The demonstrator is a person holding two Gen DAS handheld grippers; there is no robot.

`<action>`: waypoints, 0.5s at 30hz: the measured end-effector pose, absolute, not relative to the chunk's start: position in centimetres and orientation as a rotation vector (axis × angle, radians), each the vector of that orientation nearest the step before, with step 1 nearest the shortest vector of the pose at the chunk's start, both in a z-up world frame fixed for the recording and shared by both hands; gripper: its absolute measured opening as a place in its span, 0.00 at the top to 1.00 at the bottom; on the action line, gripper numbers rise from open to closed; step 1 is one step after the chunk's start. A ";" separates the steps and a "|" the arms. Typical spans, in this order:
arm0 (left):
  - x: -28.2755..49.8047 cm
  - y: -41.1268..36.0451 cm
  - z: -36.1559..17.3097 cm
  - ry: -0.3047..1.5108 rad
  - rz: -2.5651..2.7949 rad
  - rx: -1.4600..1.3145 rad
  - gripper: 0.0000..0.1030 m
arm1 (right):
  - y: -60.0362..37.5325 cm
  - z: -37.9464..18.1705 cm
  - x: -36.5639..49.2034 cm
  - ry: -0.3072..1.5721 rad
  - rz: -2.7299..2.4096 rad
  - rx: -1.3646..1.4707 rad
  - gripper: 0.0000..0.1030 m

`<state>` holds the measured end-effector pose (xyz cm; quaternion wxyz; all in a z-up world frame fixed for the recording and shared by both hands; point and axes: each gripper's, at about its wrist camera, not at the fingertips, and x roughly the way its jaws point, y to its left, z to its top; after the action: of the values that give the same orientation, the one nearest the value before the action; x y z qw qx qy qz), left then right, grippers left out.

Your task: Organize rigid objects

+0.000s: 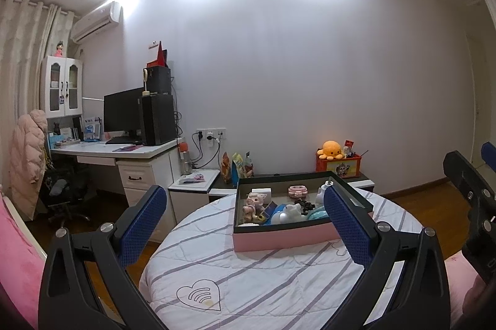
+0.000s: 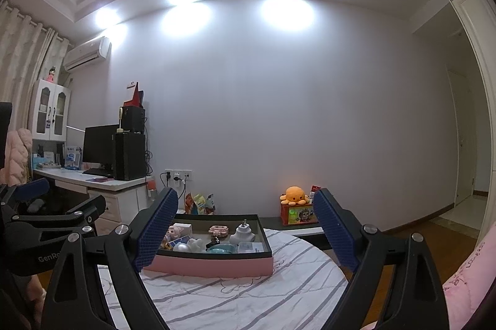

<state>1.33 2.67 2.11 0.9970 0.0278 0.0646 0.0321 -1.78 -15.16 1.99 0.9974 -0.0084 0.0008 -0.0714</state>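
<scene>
A shallow pink box (image 1: pixel 279 240) with a dark rim lies on the striped quilt (image 1: pixel 248 283) ahead of both grippers. It holds several small items: a pink figurine (image 1: pixel 254 202), a pink hair clip (image 1: pixel 297 190), a white plug adapter (image 2: pixel 243 232) and a teal piece (image 2: pixel 220 249). My left gripper (image 1: pixel 245 193) stands open short of the box, nothing between its blue pads. My right gripper (image 2: pixel 246 196) is open too, short of the box (image 2: pixel 210 266) and empty. Each gripper shows at the edge of the other's view, the right one (image 1: pixel 479 165) and the left one (image 2: pixel 62 196).
A low dark shelf behind the bed carries an orange octopus plush (image 1: pixel 331 149) on a red tin. Snack bags (image 1: pixel 237 168) stand beside a white nightstand (image 1: pixel 193 184). A desk (image 1: pixel 124 150) with monitor and computer tower is at left. Wooden floor (image 2: pixel 434 234) and a doorway lie right.
</scene>
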 end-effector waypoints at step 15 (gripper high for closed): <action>1.8 2.5 2.1 0.134 0.069 0.062 0.00 | -15.2 2.2 -1.8 0.000 -0.145 -0.021 0.12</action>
<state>1.77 2.51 2.15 0.9967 0.0308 0.0671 0.0346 -1.85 -15.16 2.15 0.9973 -0.0105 0.0002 -0.0725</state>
